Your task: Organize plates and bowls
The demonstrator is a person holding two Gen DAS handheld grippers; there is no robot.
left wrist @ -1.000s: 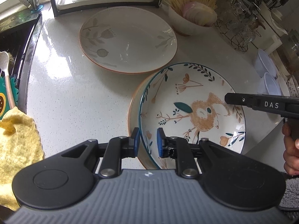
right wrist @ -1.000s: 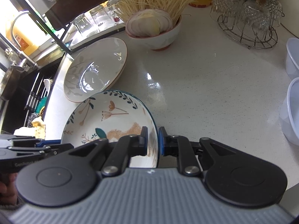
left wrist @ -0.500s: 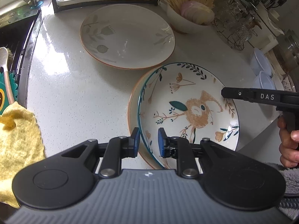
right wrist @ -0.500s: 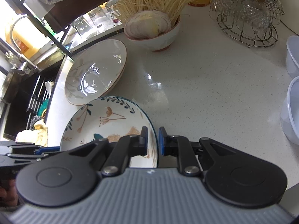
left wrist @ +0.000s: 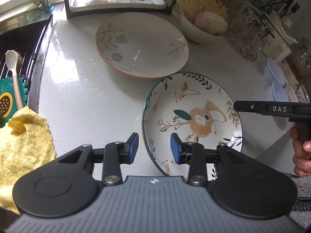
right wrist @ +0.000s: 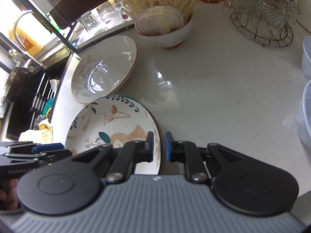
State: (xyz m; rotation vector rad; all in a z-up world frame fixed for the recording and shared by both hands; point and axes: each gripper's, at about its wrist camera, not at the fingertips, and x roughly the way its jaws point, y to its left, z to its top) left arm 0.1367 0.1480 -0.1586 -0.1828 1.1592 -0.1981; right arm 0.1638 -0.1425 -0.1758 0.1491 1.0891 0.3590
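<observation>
A painted bird plate [left wrist: 194, 116] with a teal rim lies on the white counter, and it also shows in the right wrist view [right wrist: 114, 124]. My left gripper [left wrist: 154, 148] is open, its blue pads on either side of the plate's near-left rim without touching. My right gripper [right wrist: 159, 146] is shut on the plate's right rim. A larger cream plate with leaf prints [left wrist: 141, 44] lies behind it; it shows in the right wrist view [right wrist: 103, 75] too.
A bowl of noodles and sliced onion [left wrist: 202, 25] stands at the back. A wire rack of glass cups [right wrist: 260, 13] is at the back right. Clear plastic tubs [left wrist: 276, 89] sit right. A sink [left wrist: 17, 58] and yellow cloth [left wrist: 21, 145] lie left.
My left gripper has opened and let go of the bird plate's rim. The plate has come down flat and the brown-rimmed dish under it no longer shows. My right gripper still holds the rim.
</observation>
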